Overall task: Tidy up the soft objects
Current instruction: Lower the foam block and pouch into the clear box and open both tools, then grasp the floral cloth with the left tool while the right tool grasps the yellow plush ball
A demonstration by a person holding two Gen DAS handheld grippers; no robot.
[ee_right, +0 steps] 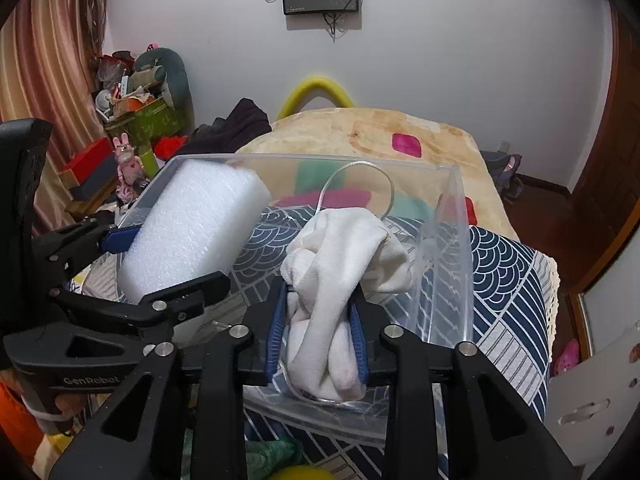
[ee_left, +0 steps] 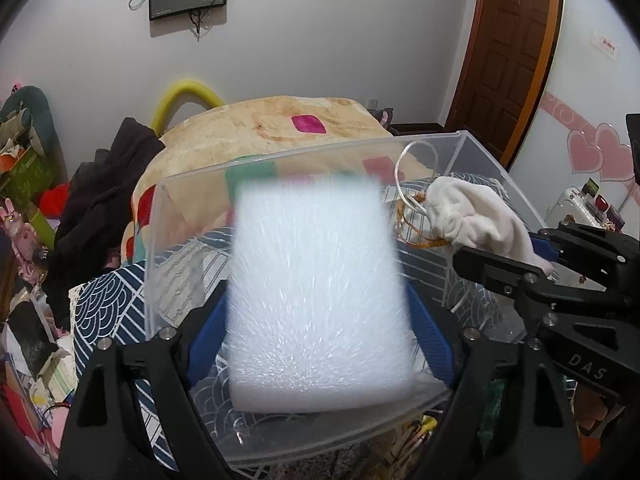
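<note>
**Two soft loads hanging over one clear bin**

Nearest the left camera, the left tongs [ee_left: 320,344] are clamping a white foam block [ee_left: 318,296] between their blue pads, holding it above the near side of the clear plastic bin [ee_left: 156,240]. Beside it, the right tongs [ee_right: 318,336] are pinching a bunched white cloth pouch [ee_right: 340,276], its cord loop [ee_right: 360,188] arching up inside the bin. The bin is sitting on a wave-patterned cover [ee_right: 508,268], with the blanketed bed [ee_right: 360,136] beyond. The risks look plain: the springy foam could be squeezing out of its grip, the cord could be snagging on the bin wall, and the two tongs, working close together, could be knocking the light bin askew.
</note>
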